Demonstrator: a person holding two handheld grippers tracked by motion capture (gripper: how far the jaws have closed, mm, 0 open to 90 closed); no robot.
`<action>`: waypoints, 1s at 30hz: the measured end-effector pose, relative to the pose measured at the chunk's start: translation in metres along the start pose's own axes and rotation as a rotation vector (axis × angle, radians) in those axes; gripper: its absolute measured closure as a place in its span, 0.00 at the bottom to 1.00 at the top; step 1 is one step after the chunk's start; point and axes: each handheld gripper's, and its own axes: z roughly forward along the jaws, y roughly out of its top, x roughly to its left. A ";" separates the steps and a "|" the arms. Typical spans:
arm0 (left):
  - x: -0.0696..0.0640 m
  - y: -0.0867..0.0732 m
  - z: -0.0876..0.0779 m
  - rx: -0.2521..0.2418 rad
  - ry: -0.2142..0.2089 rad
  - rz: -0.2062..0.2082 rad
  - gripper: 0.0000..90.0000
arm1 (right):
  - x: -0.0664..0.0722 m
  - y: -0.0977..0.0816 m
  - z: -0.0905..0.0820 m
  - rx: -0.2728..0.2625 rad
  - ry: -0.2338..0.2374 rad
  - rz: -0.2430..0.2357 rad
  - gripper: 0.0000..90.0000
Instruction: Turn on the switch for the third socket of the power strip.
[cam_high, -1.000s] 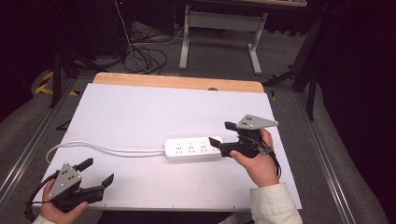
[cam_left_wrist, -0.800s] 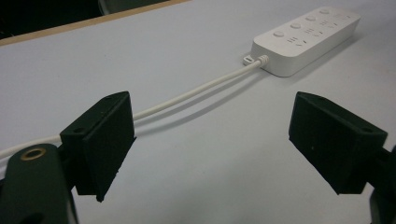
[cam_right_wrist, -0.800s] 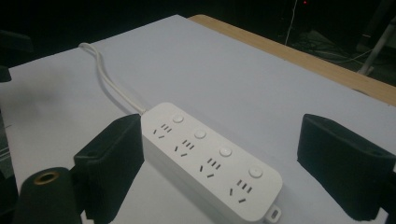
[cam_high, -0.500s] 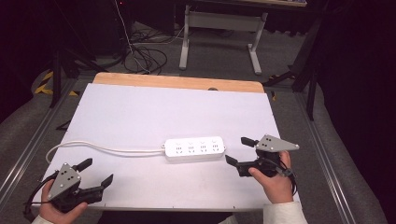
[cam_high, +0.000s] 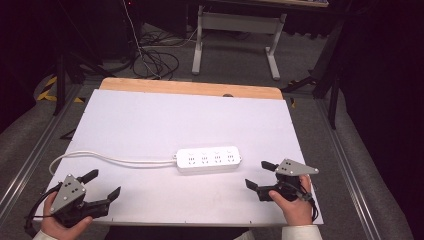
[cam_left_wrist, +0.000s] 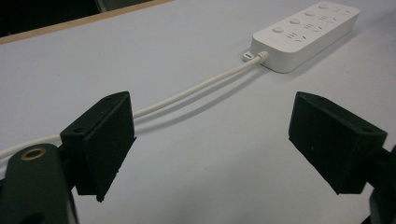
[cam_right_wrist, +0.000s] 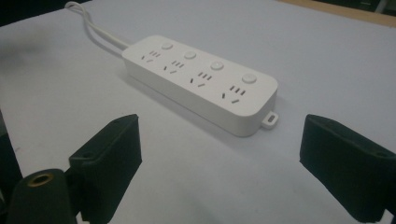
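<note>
White tabletop (cam_high: 150, 120) fills the middle, dark floor all around. On it a power strip (cam_high: 208, 159) lies flat, its long side running from 9 to 3 o'clock, cord (cam_high: 115, 160) trailing toward 9. The right claw (cam_high: 261, 176) is nearer, with the strip at its 10 o'clock. A second ago it touched the strip's end; now it has pulled back, jaws apart. The left claw (cam_high: 104, 186) waits, jaws apart.

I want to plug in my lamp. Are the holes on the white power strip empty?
Empty. The power strip lies flat with all four socket sets bare, no plug in any.
</note>
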 end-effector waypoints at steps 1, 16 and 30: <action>0.000 0.000 0.000 0.000 0.001 0.001 0.16 | 0.000 -0.003 0.000 0.003 -0.002 0.002 0.15; 0.007 -0.003 0.000 0.002 -0.035 -0.014 0.12 | -0.002 -0.037 0.008 0.077 -0.022 0.013 0.15; 0.007 -0.008 0.004 -0.012 -0.012 0.014 0.11 | 0.000 -0.038 0.010 0.048 -0.074 -0.008 0.12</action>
